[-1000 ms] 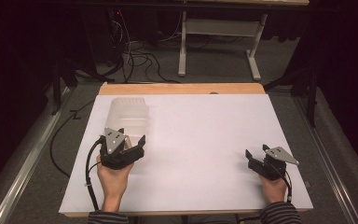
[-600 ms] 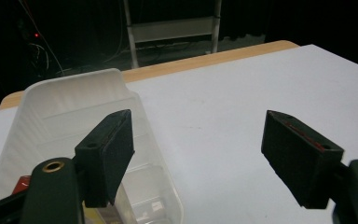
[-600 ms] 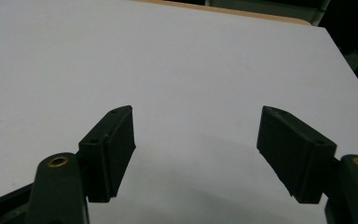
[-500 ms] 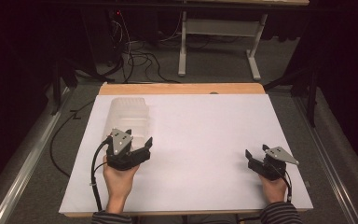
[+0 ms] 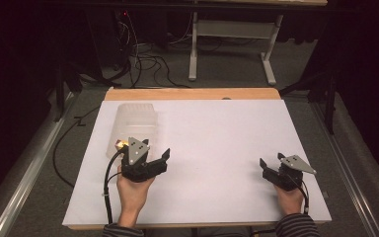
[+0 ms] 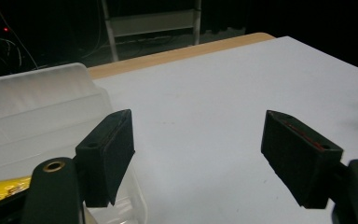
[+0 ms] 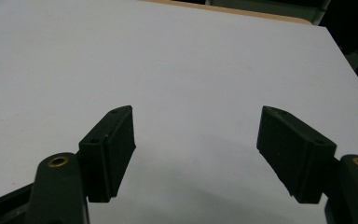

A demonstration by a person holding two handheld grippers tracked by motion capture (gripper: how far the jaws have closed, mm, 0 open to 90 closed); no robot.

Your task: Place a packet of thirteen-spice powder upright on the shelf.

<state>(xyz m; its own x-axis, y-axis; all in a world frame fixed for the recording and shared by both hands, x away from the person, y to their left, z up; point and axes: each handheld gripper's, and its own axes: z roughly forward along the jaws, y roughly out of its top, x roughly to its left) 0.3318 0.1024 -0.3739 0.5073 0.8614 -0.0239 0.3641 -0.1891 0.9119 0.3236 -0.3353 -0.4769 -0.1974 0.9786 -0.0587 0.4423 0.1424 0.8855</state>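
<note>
Here, my left tongs (image 5: 159,157) gape wide, empty, just beside clear plastic container (image 5: 134,123) at surface's (image 5: 217,148) left. Right tongs (image 5: 271,165) equally wide, empty, well apart. Risk: left jaw clips container wall, shoves it away.

bright sheet, dark room all round

light falls from above onto the white table cover (image 5: 217,148), which reads evenly bright with a faint bluish cast, while the floor and far background sink into near black. the left gripper (image 5: 150,160) and right gripper (image 5: 272,168) cast only soft, short shadows. in the gripper views the near black jaws are slightly soft and underexposed, detail lost. the clear plastic container (image 6: 37,112) looks hazy and low in contrast. the high view is mildly grainy, no harsh glare.
</note>
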